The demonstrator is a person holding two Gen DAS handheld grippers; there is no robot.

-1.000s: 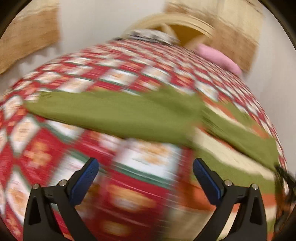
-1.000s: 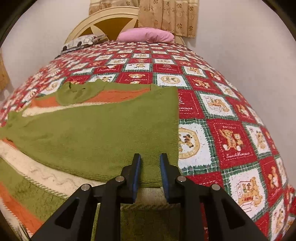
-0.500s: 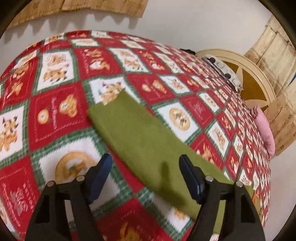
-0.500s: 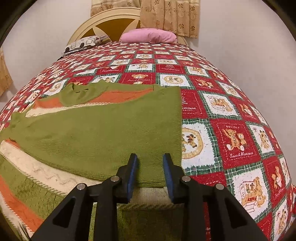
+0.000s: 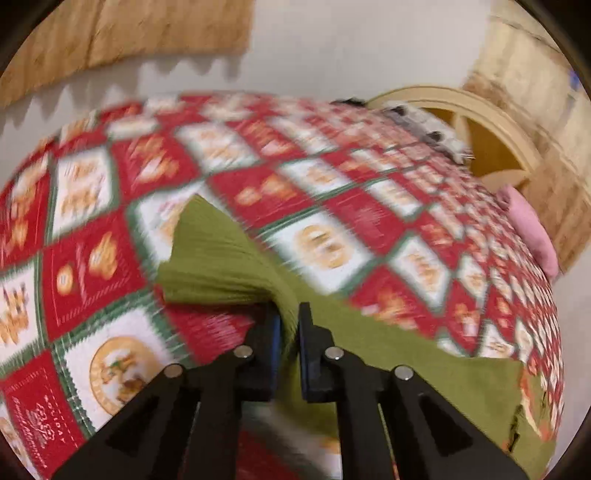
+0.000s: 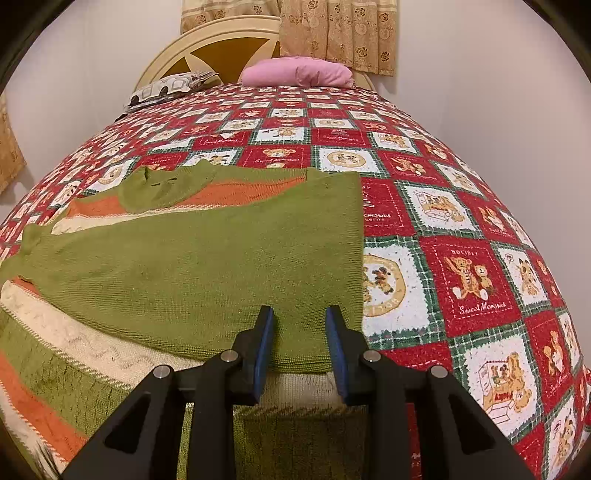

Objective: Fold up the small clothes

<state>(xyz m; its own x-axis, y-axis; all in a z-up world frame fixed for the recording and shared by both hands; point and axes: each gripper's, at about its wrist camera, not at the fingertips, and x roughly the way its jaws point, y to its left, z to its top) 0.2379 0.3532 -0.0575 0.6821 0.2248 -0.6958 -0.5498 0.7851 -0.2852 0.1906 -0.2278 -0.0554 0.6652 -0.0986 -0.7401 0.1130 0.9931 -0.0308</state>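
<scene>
Right wrist: pink pillow (image 6: 297,72) behind sweater (image 6: 207,258)

Warm, even indoor light in both my views; source not visible. Left wrist view heavily motion-blurred: bedspread (image 5: 332,206) squares smeared, worst far and right; near left gripper (image 5: 289,325) sharper than cloth around it. Scalloped shadow of curtain (image 5: 129,33) on far wall. Right wrist view sharp: bedspread (image 6: 469,273) print readable, sweater (image 6: 221,258) knit texture clear. No glare. Strong fisheye bulge in both, dark vignette in corners.
</scene>
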